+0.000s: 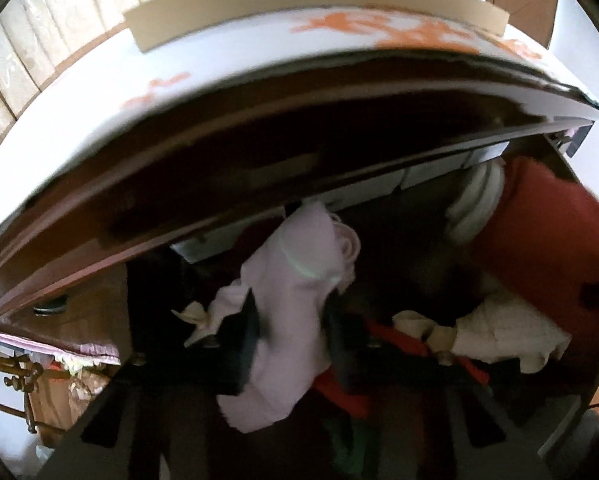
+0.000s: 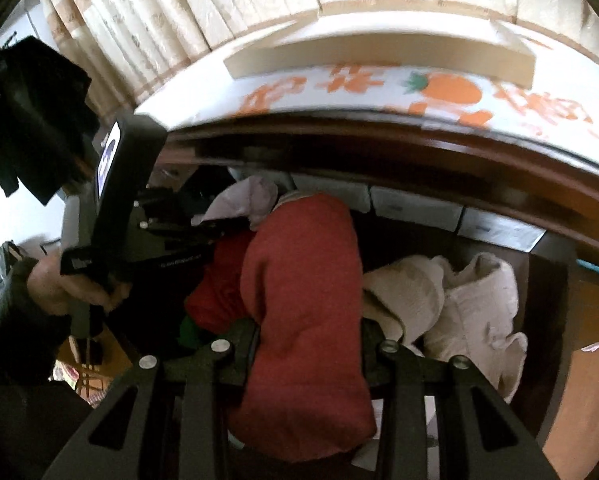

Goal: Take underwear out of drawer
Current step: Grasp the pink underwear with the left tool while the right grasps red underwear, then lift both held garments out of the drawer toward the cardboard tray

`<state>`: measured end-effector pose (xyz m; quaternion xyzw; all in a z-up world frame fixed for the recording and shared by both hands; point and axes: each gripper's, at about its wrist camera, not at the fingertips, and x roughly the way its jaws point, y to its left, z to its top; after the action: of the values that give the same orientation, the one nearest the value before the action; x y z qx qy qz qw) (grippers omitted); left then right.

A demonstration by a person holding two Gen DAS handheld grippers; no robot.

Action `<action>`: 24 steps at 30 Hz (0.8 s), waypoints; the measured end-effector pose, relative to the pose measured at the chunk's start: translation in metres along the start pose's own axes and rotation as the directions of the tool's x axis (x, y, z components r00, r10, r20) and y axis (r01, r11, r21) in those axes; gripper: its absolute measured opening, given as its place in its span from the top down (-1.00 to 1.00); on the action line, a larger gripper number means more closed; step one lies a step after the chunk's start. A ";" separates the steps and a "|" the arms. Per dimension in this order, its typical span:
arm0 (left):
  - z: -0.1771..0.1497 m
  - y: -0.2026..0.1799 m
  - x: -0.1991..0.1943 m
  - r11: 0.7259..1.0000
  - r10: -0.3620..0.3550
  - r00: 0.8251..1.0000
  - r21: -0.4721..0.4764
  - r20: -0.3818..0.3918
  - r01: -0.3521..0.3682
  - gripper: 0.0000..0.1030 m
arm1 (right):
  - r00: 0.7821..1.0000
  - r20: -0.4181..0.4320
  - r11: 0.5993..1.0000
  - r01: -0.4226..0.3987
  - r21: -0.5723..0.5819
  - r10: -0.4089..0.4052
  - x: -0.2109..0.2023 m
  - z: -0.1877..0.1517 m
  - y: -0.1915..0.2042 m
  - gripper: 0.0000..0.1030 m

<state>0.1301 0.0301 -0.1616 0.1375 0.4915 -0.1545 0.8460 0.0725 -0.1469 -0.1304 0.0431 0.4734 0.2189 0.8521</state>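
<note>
Both grippers clamped on fabric: left gripper [image 1: 289, 320] pinches pale pink underwear [image 1: 287, 280], right gripper [image 2: 307, 344] pinches red garment [image 2: 303, 312], each piece between the jaws above open drawer [image 2: 419, 208].

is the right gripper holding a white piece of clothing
No, the right gripper is closed on a red garment, while the cream-white cloth lies loose in the drawer beside it.
</note>
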 end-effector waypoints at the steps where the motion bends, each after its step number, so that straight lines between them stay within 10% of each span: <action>1: -0.003 0.002 -0.005 1.000 -0.005 1.000 0.002 0.013 0.005 0.47 | 1.000 0.012 1.000 -0.007 0.011 0.007 -0.004 0.000 -0.002 0.27; 24: 0.010 0.004 -0.145 0.972 -0.214 0.928 -0.025 0.304 0.233 0.47 | 0.977 0.205 0.998 -0.060 -0.032 0.065 -0.083 0.026 0.023 0.27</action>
<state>0.0712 0.0487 -0.0294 0.0297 0.3745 -0.2538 0.8913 0.0485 -0.1574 -0.0448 0.0695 0.3785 0.2459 0.8897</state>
